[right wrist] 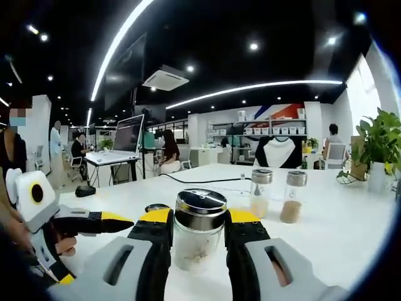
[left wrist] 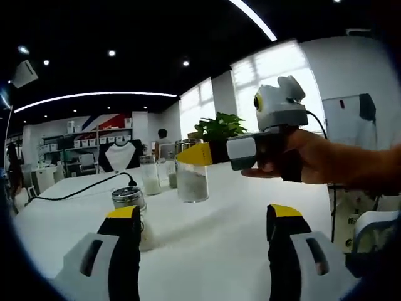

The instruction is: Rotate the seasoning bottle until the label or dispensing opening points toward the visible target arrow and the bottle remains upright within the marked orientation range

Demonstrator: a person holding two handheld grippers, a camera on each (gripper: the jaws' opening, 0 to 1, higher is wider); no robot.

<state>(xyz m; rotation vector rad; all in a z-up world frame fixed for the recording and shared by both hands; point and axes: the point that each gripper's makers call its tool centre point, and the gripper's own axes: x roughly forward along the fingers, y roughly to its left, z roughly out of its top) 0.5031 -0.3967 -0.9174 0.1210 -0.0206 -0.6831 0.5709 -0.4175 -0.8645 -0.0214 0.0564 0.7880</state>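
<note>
The seasoning bottle (right wrist: 199, 231) stands upright on the counter (right wrist: 351, 232), clenched between the right claw's (right wrist: 199, 233) jaws, while the released left claw (left wrist: 203, 219) waits beside it.

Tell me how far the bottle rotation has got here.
Done: the right gripper has its jaws closed around the clear glass seasoning bottle with the metal lid, upright on the white table. In hand: that grip. Left: turning it; no target arrow is visible. The left gripper stands open.
</note>
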